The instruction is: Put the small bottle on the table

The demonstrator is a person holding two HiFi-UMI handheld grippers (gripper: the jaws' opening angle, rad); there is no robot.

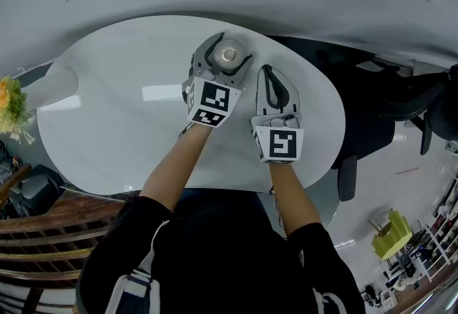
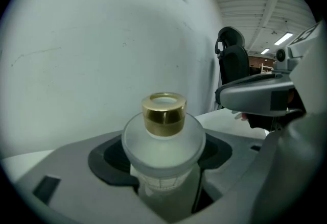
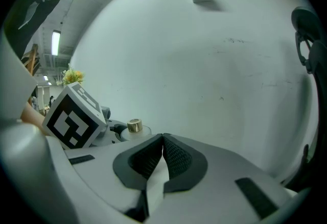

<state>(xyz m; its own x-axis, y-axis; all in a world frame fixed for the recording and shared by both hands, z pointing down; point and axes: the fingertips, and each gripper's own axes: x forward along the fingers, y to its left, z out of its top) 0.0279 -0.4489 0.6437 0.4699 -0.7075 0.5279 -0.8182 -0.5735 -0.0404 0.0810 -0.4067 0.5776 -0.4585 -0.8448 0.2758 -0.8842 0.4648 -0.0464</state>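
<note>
- Left gripper (image 1: 227, 44): jaws are closed against the body of the bottle (image 2: 163, 146), one on each side, below its shoulder.
- Right gripper (image 3: 163, 149): ribbed pads are pressed together, and nothing is held between them.
- Bottle: frosted and pale, topped with a gold cap (image 2: 163, 113). It is held upright in the left jaws over the far part of the table (image 1: 114, 126). Contact between its base and the tabletop cannot be confirmed from any view.
- Relative position: the right gripper is placed just beside the left one, nearer the person, above the same white round table.
- Left marker cube (image 3: 71, 118): it is seen in the right gripper view, with the cap just beside it.
- Surroundings: a grey wall (image 2: 102, 39) is located beyond the table, a black chair (image 2: 232, 62) stands at the right, and flowers (image 1: 11, 105) are seen at the left edge.
</note>
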